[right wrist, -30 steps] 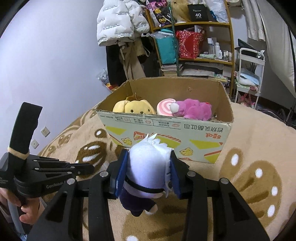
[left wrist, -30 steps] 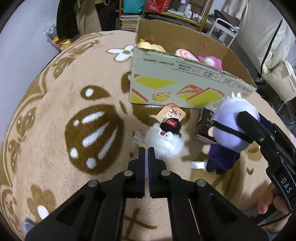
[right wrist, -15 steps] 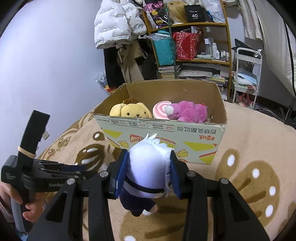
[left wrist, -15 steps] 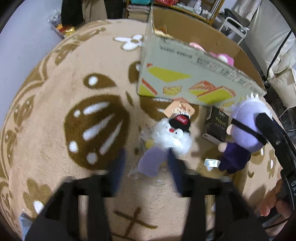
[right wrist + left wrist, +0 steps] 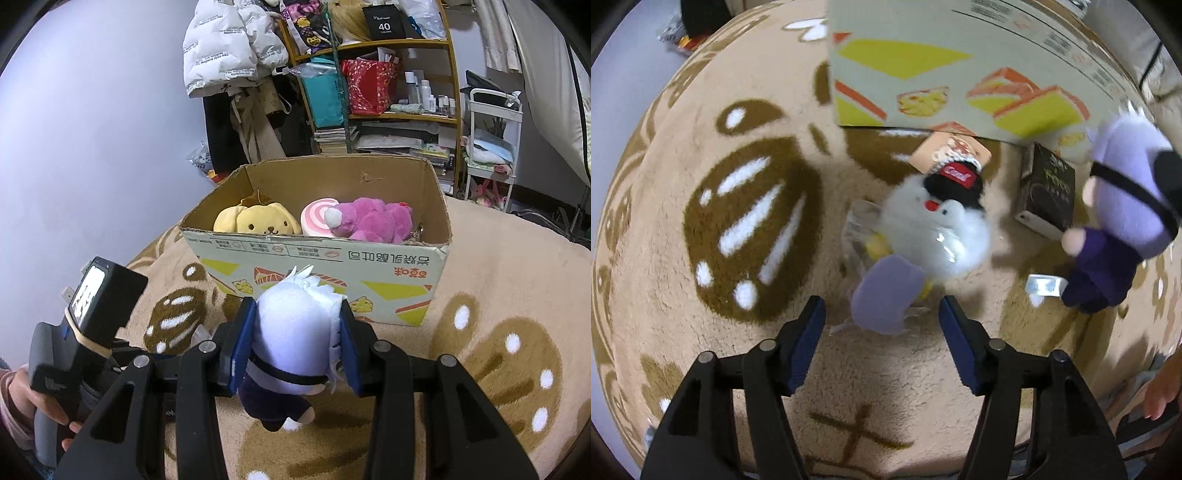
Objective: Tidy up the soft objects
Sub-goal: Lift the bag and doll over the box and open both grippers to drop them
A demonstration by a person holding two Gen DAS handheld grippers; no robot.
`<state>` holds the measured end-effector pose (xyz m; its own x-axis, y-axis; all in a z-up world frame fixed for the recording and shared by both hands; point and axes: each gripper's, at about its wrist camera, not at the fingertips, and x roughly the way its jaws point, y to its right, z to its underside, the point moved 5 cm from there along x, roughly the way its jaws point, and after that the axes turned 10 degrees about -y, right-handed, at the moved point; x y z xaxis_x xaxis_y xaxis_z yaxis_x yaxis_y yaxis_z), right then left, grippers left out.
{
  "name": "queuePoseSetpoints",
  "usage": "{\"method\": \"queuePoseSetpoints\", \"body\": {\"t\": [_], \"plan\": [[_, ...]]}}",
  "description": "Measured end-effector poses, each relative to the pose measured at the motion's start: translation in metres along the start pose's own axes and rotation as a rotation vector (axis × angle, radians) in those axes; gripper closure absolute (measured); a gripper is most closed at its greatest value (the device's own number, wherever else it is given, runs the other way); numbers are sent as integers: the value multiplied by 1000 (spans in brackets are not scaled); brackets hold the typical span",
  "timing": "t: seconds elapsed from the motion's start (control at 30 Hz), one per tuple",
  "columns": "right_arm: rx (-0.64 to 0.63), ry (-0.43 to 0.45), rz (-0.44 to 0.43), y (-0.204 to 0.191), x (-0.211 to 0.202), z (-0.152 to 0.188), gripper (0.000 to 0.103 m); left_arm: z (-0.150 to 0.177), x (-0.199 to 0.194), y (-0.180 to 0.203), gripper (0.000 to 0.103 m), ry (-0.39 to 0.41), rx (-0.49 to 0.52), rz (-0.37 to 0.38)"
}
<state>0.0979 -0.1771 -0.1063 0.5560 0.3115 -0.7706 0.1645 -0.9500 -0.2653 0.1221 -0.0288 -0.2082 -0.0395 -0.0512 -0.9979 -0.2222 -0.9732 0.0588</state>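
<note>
Left wrist view: the left gripper [image 5: 882,317] points down at the rug [image 5: 701,325], jaws parted after just closing slightly, pads clear of the white fluffy toy [image 5: 934,232] and lilac piece [image 5: 886,295] lying there. Right wrist view: the right gripper [image 5: 297,338] clamps the white-haired plush doll [image 5: 295,332] before the cardboard box [image 5: 332,266].

I read "40" on a black bag [image 5: 384,23] on the shelf, "Cool" on the white plush's black cap [image 5: 956,183].
</note>
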Motion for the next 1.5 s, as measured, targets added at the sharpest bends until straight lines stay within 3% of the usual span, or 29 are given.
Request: {"method": "queuePoseSetpoints", "body": {"t": [0.1,0.33,0.73,0.97,1.5], "plan": [[-2,0,3,0,0,0,58,2,-1,7,58,12,30,-17],[-12,25,22,1,-7,-1,58,10,-20,7,59,111,15,-19],[-31,140,64,0,-45,-7,58,30,-99,22,59,470,72,-67],[-41,204,85,0,-63,-14,59,28,-141,15,59,677,55,-72],[-46,314,88,11,-77,-47,58,9,-192,14,59,894,42,-48]]}}
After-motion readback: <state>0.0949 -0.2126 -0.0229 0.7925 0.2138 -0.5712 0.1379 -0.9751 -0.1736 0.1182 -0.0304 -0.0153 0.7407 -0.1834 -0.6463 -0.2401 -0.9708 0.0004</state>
